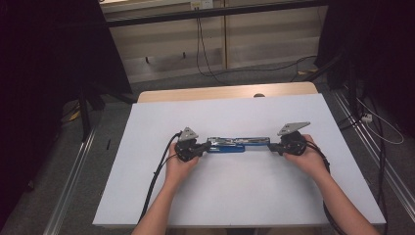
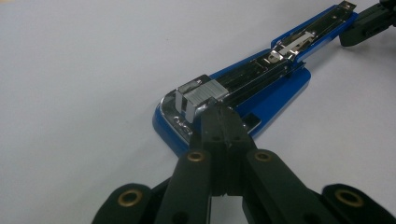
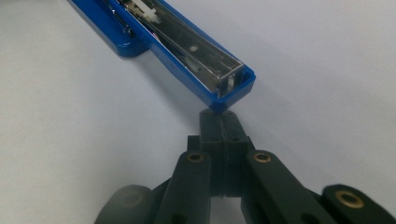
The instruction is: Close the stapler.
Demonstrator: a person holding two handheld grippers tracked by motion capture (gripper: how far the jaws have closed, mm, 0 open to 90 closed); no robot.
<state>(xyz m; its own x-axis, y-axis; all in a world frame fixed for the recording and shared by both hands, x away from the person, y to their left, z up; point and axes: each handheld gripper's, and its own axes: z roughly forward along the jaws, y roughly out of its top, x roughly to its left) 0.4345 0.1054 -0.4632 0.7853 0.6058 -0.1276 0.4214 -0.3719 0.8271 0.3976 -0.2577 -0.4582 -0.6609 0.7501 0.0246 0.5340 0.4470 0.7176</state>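
A blue stapler (image 1: 235,144) lies swung open flat on the white table top (image 1: 220,196), its metal staple channel facing up. My left gripper (image 1: 203,146) is at its left end. In the left gripper view the jaws (image 2: 219,112) are shut, tips together and resting against the blue base (image 2: 280,93) just in front of the silver magazine head (image 2: 198,95). My right gripper (image 1: 271,146) is at the right end. Its shut tips (image 3: 219,119) touch the end of the blue top arm (image 3: 224,88), with nothing visible between them. The right gripper (image 2: 369,23) also shows far off in the left gripper view.
The white sheet covers a wooden table whose far edge (image 1: 220,92) shows behind it. Black cables (image 1: 156,171) trail from both grippers toward the person. Metal rails (image 1: 73,176) and loose floor cables (image 1: 377,122) flank the table, with dark curtains at both sides.
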